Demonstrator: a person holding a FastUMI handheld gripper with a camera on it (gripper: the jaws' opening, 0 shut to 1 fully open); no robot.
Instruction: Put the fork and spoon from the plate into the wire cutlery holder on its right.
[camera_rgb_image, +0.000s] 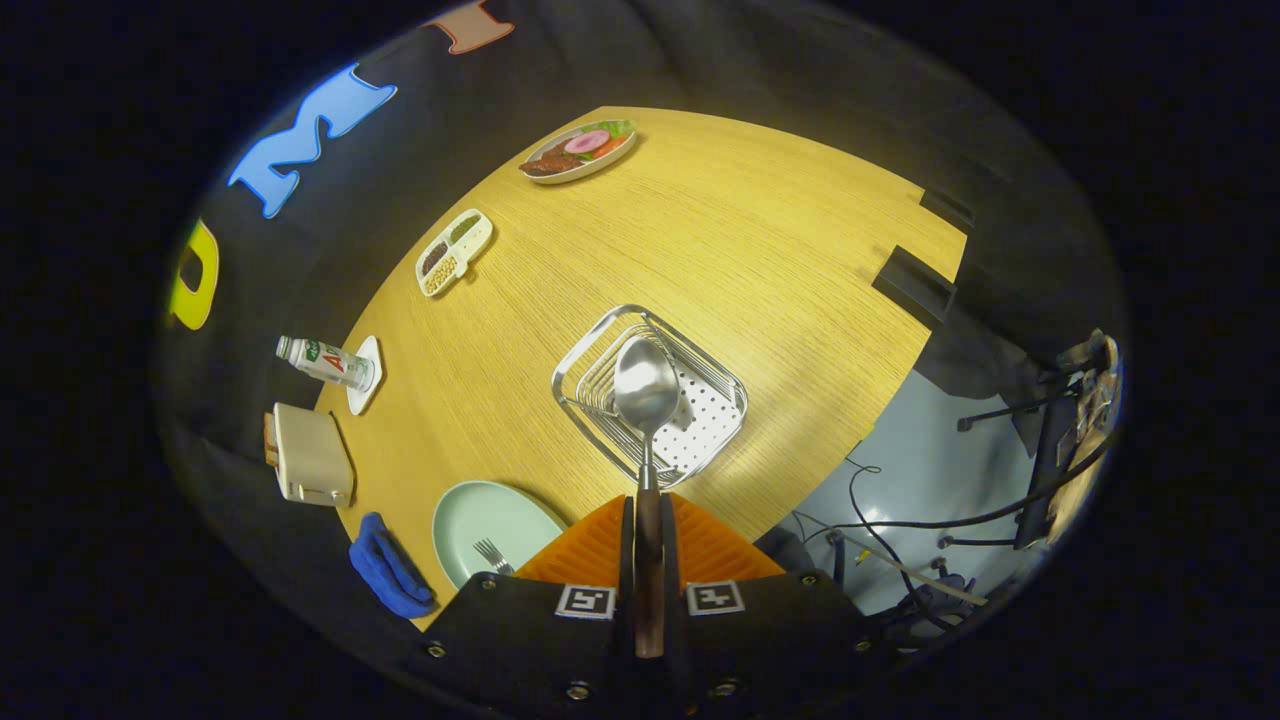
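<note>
Holding the spoon (647, 400) by its dark wooden handle right now, both fingers of the gripper (648, 545) clamped on it from either side. The spoon's long axis is running straight out along the fingers, bowl end pointing away from me, and that bowl is hanging right over the wire cutlery holder (590, 360), roughly above its middle. So the holder is sitting dead ahead and below the spoon tip, not off to one side, which is the bit I'm caring about for the drop.

I'm thinking the next move is just tipping the bowl end down into the basket and letting go, keeping the handle inside the rim so it isn't levering out over the wire edge.

The fork (491, 554) is lying on the pale green plate (470, 510) near the table's front edge, just left of the fingers and close to them, so I'm judging I'm about halfway through. The wooden table (760, 250) is also carrying a food plate up at the far edge, but that's not in my way.
</note>
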